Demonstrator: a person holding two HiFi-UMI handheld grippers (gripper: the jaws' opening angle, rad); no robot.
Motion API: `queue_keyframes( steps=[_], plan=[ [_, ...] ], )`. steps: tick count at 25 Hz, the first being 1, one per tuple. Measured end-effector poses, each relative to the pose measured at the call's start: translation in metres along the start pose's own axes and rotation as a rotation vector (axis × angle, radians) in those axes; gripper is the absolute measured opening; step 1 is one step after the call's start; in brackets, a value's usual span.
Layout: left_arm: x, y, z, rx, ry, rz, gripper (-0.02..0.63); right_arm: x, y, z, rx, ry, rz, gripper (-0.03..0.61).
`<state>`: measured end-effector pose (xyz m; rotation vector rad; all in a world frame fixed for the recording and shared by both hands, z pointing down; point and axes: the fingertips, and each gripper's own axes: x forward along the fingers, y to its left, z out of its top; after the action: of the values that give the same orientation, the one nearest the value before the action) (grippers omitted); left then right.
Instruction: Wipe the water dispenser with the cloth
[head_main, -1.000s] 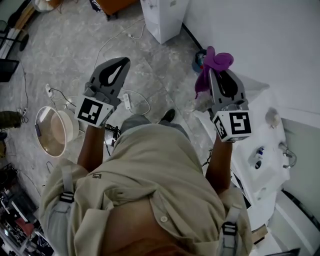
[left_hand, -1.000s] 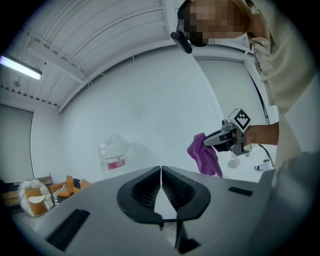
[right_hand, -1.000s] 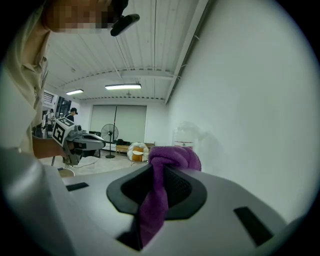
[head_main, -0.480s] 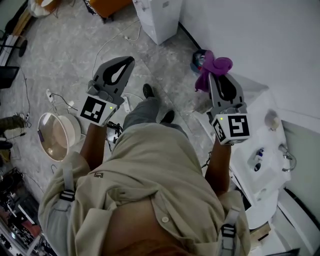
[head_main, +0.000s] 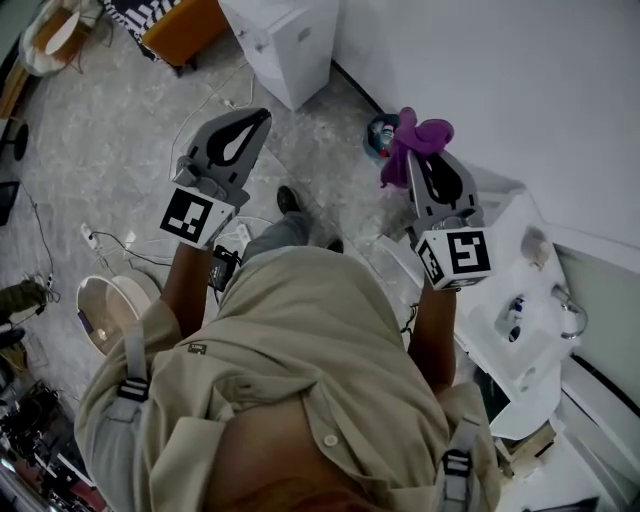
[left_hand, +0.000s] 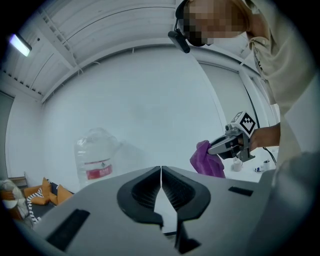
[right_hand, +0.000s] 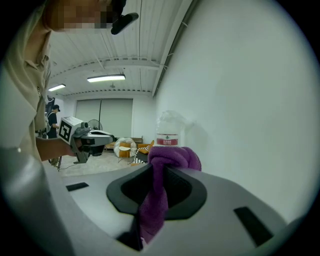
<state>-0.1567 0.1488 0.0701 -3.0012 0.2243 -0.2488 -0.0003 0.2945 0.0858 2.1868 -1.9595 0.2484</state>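
The white water dispenser (head_main: 288, 38) stands against the wall at the top of the head view. Its clear bottle with a red label shows in the left gripper view (left_hand: 96, 156) and in the right gripper view (right_hand: 169, 131), some way ahead. A purple cloth (head_main: 418, 135) bunches over the tips of my right gripper (head_main: 413, 160), which is shut on it; the cloth (right_hand: 161, 192) hangs down between the jaws. My left gripper (head_main: 260, 116) is held out over the floor, jaws pressed together (left_hand: 160, 171) with nothing in them. Both grippers are short of the dispenser.
A white basin counter (head_main: 520, 335) with small items runs along the right wall. A round white dish (head_main: 105, 310) and cables (head_main: 200, 115) lie on the grey floor at left. A blue object (head_main: 379, 136) sits at the wall base; an orange seat (head_main: 180, 25) stands behind the dispenser.
The person has stepped forward: the dispenser and the wall have come nearer and the floor items have slid back. Both grippers keep their pose, the cloth still in the right one.
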Motion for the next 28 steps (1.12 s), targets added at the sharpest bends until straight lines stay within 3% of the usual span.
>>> queue_keyframes(
  steps=[7,14,23,28],
  plan=[
    [0.034,0.087,-0.020,-0.049,-0.017,-0.023,0.021,0.092,-0.004,0.019,-0.017,0.042,-0.024,0.071],
    [0.054,0.133,-0.029,-0.066,-0.035,-0.022,0.021,0.149,-0.007,0.019,-0.023,0.092,0.001,0.072],
    [0.074,0.167,-0.049,-0.074,0.029,0.097,0.021,0.230,-0.039,0.008,-0.028,0.088,0.107,0.072],
    [0.080,0.197,-0.041,-0.083,0.075,0.219,0.021,0.297,-0.053,0.018,-0.043,0.085,0.216,0.071]
  ],
)
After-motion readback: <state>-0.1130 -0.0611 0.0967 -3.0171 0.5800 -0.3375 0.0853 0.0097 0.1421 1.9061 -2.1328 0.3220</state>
